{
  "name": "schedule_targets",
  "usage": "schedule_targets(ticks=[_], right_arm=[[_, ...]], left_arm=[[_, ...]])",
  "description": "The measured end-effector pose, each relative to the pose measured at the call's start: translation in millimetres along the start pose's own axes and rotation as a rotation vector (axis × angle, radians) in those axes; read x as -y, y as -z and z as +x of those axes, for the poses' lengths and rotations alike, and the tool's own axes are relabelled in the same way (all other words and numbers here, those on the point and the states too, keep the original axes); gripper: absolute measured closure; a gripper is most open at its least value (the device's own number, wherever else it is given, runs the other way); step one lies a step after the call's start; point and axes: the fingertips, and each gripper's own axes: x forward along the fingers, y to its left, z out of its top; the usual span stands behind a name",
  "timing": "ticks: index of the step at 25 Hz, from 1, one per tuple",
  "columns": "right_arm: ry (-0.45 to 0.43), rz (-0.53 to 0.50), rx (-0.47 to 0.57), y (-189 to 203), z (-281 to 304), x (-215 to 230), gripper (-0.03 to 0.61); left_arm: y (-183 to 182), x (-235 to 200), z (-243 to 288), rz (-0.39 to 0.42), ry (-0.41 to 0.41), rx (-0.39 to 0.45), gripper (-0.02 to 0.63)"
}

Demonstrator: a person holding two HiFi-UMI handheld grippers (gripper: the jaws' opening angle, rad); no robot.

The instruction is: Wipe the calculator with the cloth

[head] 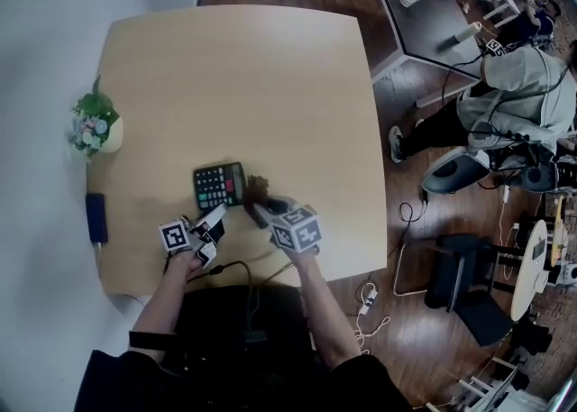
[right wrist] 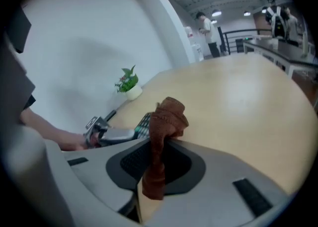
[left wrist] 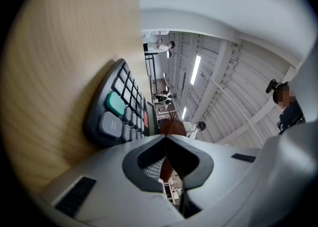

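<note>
Your right gripper (right wrist: pixel 158 144) clenched on cloth (right wrist: pixel 168 114) | your left gripper (left wrist: pixel 165 137) closed, empty, beside calculator (head: pixel 218 187) | brace its edge, sweep cloth flat across the keys (left wrist: pixel 124 102)

The head view looks steeply down from above the person and takes in the whole surface (head: pixel 234 68). The left gripper view sits low and rolled sideways, close behind the calculator (left wrist: pixel 119 112), facing level across it. The right gripper view slants down from the near edge. All three share the calculator and the plant (right wrist: pixel 128 84).
</note>
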Motion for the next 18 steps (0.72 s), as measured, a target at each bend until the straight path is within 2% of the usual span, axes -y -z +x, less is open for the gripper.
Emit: schedule_targets(ticks=[3,6,10,14,18], right_arm=[[0.066,-0.109,0.073,-69.6,15.6,31.8,0.515],[0.037,-0.177,0.029,-102.7,55.3,48.8,0.515],[-0.029,-0.214,-0.097,-79.7,78.4,42.1,0.515],[-0.01,-0.167,-0.059,-53.6,55.2,25.7,0.515],[0.012,-0.102,-0.036,-7.5,33.2,1.6,0.514]], left_arm=[[-1.0,-1.7,-3.3,-0.008,0.001,0.015,0.606],[-0.1,0.0,-2.0,-0.018,0.001,0.028,0.606],[3.6,3.5,2.9,-0.019,-0.012,0.033,0.606],[0.5,-0.5,-0.2,-0.013,-0.02,0.029,0.606],[-1.5,-0.2,-2.0,-0.013,-0.018,0.041,0.606]])
